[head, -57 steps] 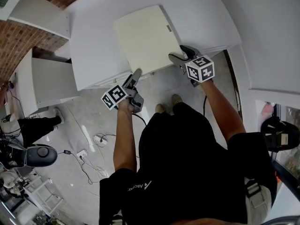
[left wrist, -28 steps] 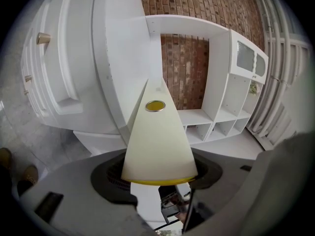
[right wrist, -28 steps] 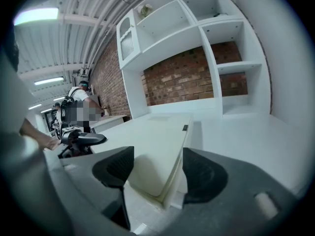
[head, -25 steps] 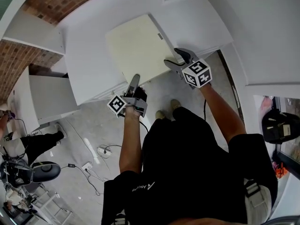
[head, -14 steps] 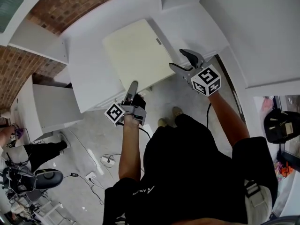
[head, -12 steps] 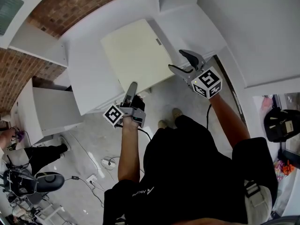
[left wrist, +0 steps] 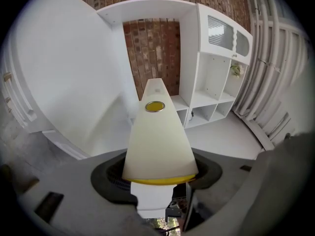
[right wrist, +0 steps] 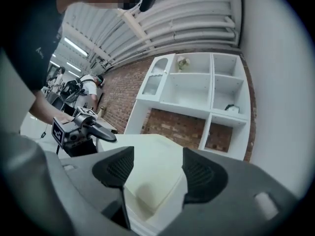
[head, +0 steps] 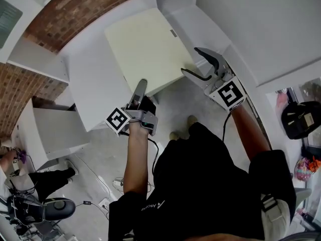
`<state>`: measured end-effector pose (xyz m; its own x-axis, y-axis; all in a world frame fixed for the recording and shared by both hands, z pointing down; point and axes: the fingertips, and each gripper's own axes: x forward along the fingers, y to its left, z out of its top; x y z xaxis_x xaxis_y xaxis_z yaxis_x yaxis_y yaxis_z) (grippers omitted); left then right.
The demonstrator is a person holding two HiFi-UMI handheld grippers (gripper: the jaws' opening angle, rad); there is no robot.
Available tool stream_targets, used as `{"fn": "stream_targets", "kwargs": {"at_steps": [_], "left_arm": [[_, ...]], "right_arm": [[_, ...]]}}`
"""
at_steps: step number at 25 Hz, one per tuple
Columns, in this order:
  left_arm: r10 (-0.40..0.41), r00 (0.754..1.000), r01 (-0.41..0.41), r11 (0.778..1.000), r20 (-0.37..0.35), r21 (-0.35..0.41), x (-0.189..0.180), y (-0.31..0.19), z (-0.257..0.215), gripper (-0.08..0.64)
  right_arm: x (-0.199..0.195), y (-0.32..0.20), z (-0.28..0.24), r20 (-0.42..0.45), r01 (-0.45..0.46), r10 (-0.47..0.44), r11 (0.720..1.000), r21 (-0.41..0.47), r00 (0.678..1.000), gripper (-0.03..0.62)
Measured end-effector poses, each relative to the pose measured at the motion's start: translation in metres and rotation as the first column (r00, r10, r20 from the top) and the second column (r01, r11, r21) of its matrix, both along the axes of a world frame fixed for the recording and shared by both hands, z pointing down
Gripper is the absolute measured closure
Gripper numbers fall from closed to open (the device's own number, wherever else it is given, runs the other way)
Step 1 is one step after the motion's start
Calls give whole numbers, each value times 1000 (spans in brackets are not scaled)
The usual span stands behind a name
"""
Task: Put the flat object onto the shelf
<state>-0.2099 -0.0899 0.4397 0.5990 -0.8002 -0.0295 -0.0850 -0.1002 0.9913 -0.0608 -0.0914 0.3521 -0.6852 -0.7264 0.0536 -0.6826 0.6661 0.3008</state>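
Observation:
The flat object (head: 143, 46) is a cream panel lying over the white shelf board (head: 88, 82), its near edge sticking out past the board's front. My left gripper (head: 141, 86) is turned on its side and shut on the middle of that near edge. In the left gripper view the flat object (left wrist: 158, 141) runs away between both pads of the left gripper (left wrist: 158, 175). My right gripper (head: 192, 61) stands open at the panel's near right corner. In the right gripper view that corner of the flat object (right wrist: 150, 173) shows between the spread pads of the right gripper (right wrist: 157, 173), with a gap on each side.
A white wall panel (head: 261, 24) rises close on the right. A brick wall (head: 75, 9) and white cubby shelves (left wrist: 216, 92) stand behind. Below are the grey floor (head: 105, 139), a cable (head: 150, 159), the person's shoes (head: 191, 120) and a black bag (head: 301, 119).
The head view has swung, so the panel and both grippers sit higher in it. The left gripper keeps its hold on the near edge. The right gripper stays open by the corner.

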Motion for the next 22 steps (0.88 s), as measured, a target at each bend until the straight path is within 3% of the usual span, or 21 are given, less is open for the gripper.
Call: {"fn": "stream_targets", "kwargs": {"at_steps": [9, 18, 22], "left_arm": [[62, 998, -61, 998, -32, 17, 69, -15, -39, 288], [51, 996, -48, 998, -75, 42, 175, -52, -69, 287], [25, 996, -21, 999, -80, 45, 222, -69, -77, 287]], "right_arm": [[42, 16, -26, -209, 1, 33, 987, 161, 977, 288], [142, -6, -26, -375, 70, 47, 954, 292, 926, 288], [190, -24, -21, -411, 114, 30, 939, 324, 911, 288]]}}
